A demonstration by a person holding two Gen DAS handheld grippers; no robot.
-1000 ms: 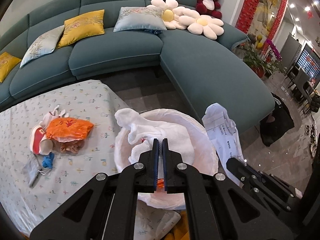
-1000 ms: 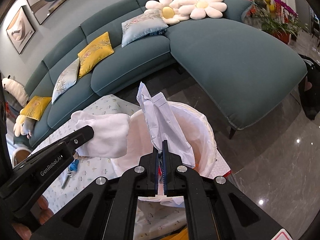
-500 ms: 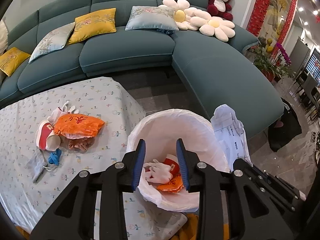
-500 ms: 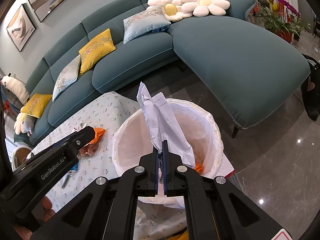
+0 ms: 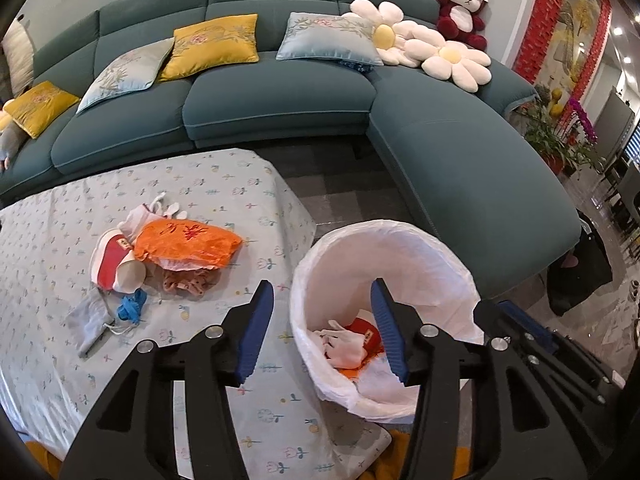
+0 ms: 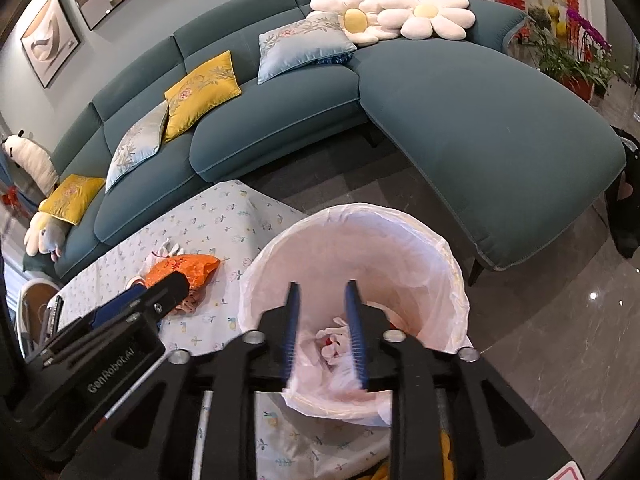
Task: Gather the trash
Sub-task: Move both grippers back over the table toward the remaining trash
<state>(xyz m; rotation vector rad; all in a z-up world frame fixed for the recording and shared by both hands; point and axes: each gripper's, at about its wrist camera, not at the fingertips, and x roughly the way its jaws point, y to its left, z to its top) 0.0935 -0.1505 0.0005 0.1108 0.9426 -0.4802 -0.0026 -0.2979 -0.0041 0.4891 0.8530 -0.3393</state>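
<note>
trash collection: two drops made, table pile outstanding

the bin (image 5: 404, 256), lined with a white bag, stands at the table's corner, directly ahead of and below both sets of jaws. crumpled white, red and orange trash (image 5: 352, 344) lies at its bottom, seen between the right gripper (image 6: 324, 326) jaws and just inside the right-hand jaw of the left gripper (image 5: 326, 330).

the left gripper's jaws have just been opening and now stand spread wide, with nothing between the pads. the right gripper's jaws have just been opening as well; they stand parted, narrower than the left, and no item is pinched between them.

judged status: part of the trash is in the bin. the remainder lies on the tablecloth (image 5: 224, 184), ahead and to the left of the left jaws: an orange bag (image 5: 188, 244), a paper cup (image 5: 116, 268), a blue scrap (image 5: 130, 308), a grey pouch (image 5: 90, 322) and a pinkish wad (image 5: 188, 282) under the orange bag's edge. these are clustered, some touching or overlapping.

the sofa (image 5: 280, 92) with cushions stands beyond the table and bin.
</note>
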